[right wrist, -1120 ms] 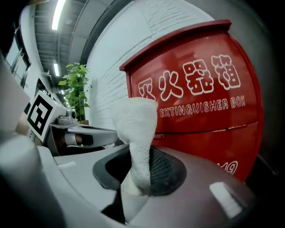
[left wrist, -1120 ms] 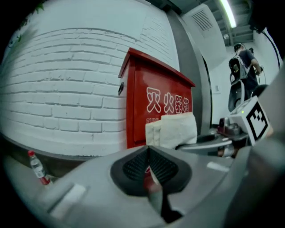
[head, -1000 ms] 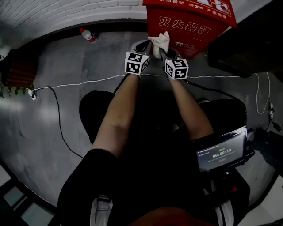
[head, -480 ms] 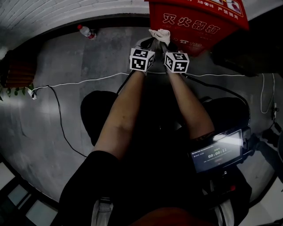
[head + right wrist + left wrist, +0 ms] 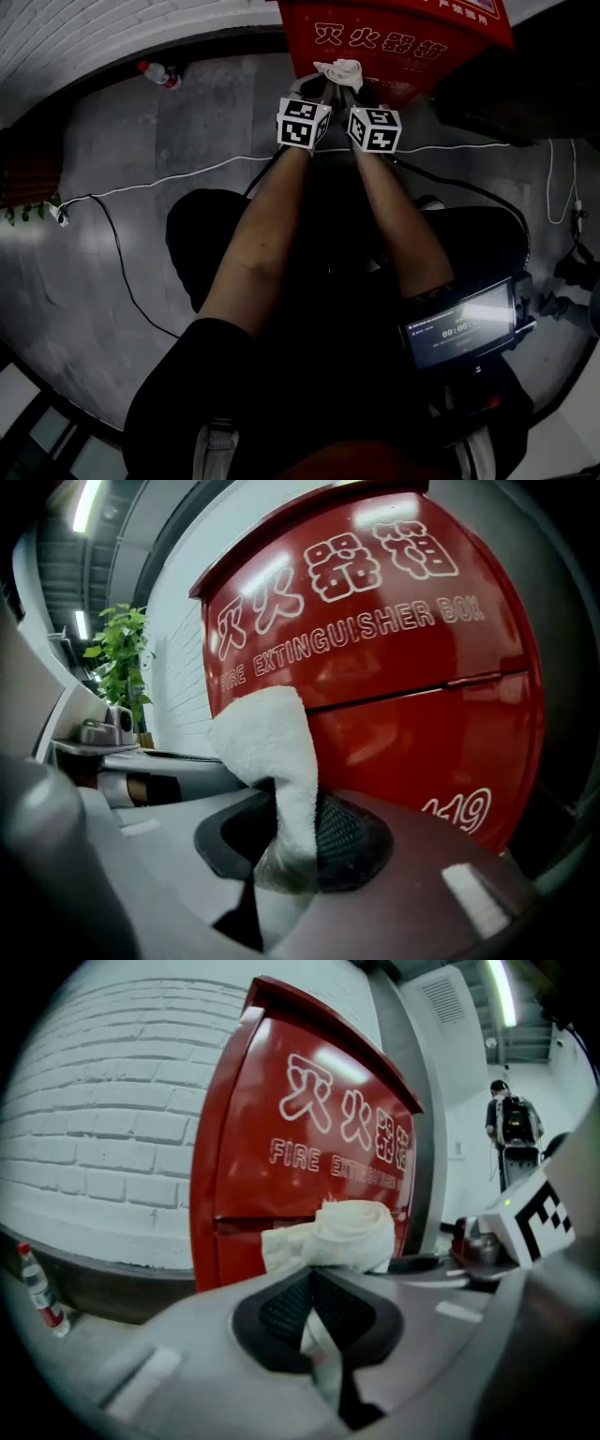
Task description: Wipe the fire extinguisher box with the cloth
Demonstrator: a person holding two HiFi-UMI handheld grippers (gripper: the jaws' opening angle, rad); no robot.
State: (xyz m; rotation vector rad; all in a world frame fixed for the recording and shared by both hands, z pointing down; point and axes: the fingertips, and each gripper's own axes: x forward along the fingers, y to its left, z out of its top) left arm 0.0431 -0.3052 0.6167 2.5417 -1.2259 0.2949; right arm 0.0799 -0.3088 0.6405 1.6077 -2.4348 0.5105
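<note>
The left gripper (image 5: 314, 1321) has its dark ribbed jaws clamped on one end of a crumpled white terry cloth (image 5: 342, 1234). The right gripper (image 5: 286, 846), held just beside it, pinches the other end between its own jaws. The bunched cloth sits at the lower front of the red metal fire extinguisher box (image 5: 403, 658) with white lettering, which stands by a white brick wall (image 5: 94, 1119), while a clear plastic bottle with a red cap (image 5: 157, 73) sits by the wall well to the box's left and a thin white cable (image 5: 187, 173) crosses the grey floor (image 5: 112, 253).
</note>
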